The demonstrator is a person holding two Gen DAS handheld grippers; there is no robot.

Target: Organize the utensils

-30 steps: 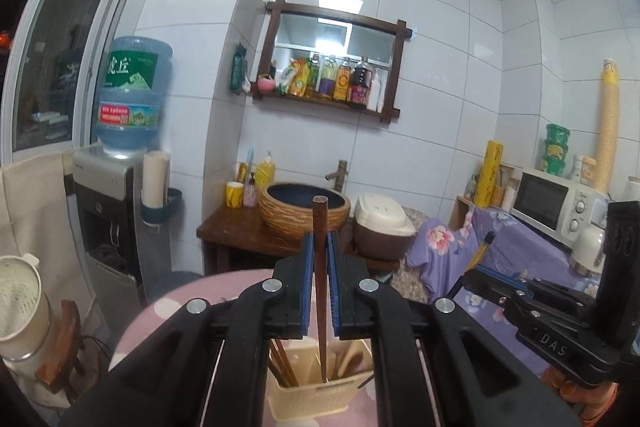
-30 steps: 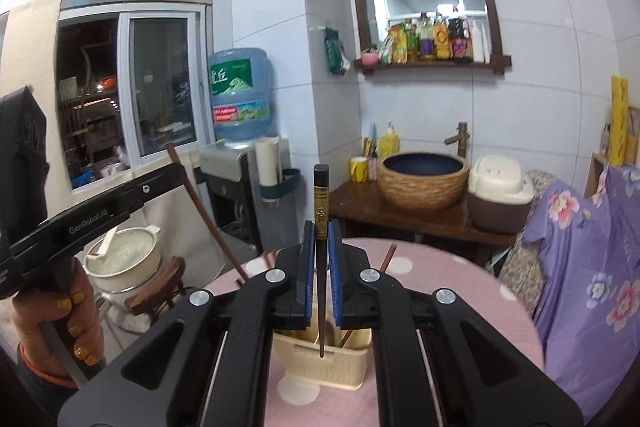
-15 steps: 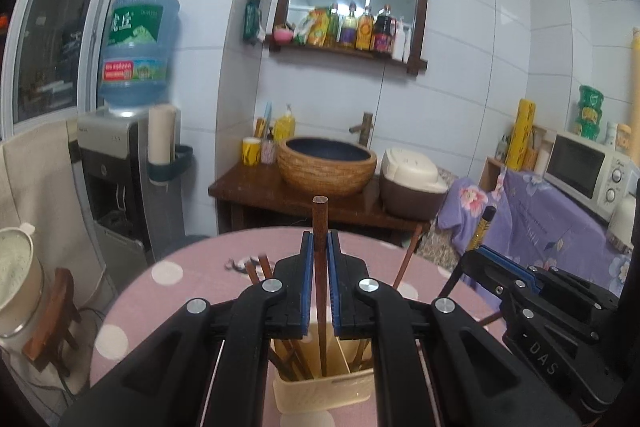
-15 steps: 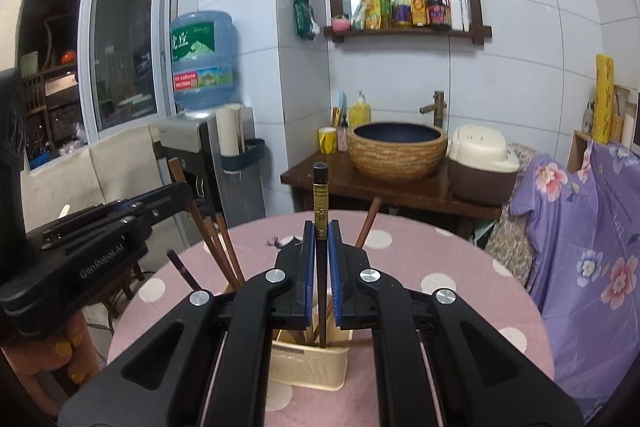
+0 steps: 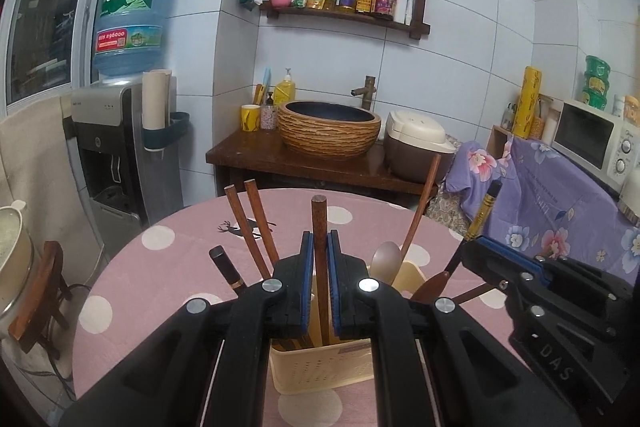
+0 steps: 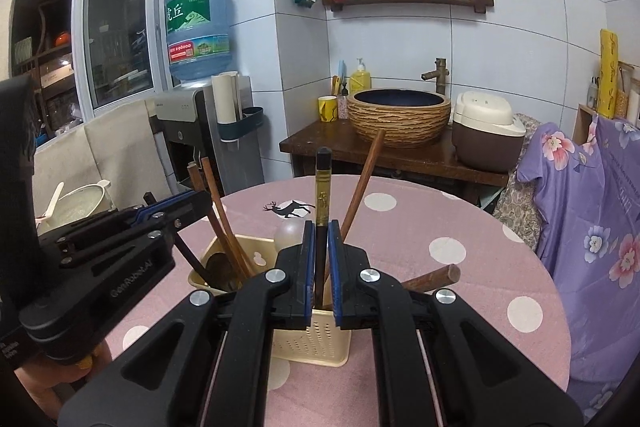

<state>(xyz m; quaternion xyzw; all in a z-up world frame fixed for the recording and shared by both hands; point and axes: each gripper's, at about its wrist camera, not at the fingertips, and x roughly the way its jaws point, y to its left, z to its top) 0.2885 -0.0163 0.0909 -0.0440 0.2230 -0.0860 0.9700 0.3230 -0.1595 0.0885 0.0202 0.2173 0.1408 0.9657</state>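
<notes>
A cream perforated basket (image 5: 325,367) (image 6: 310,341) stands on the pink dotted table (image 5: 172,267) and holds several wooden chopsticks (image 5: 256,227) and a spoon (image 5: 386,259). My left gripper (image 5: 320,247) is shut on a brown wooden chopstick (image 5: 319,217) held upright, with its lower end inside the basket. My right gripper (image 6: 320,231) is shut on a black chopstick with a gold band (image 6: 322,187), whose lower end also dips into the basket. Each gripper shows in the other's view, the right gripper (image 5: 478,243) to the right and the left gripper (image 6: 192,201) to the left.
A wooden stand with a woven basin (image 5: 329,126) and a rice cooker (image 5: 418,143) sits behind the table. A water dispenser (image 5: 120,155) is at the left, and a purple floral cloth (image 6: 592,227) and a microwave (image 5: 592,139) at the right. A stool with a pot (image 5: 24,267) stands beside the table.
Both grippers have come down over the basket and tilted more downward. The two held chopsticks now reach into the basket among the other utensils.
</notes>
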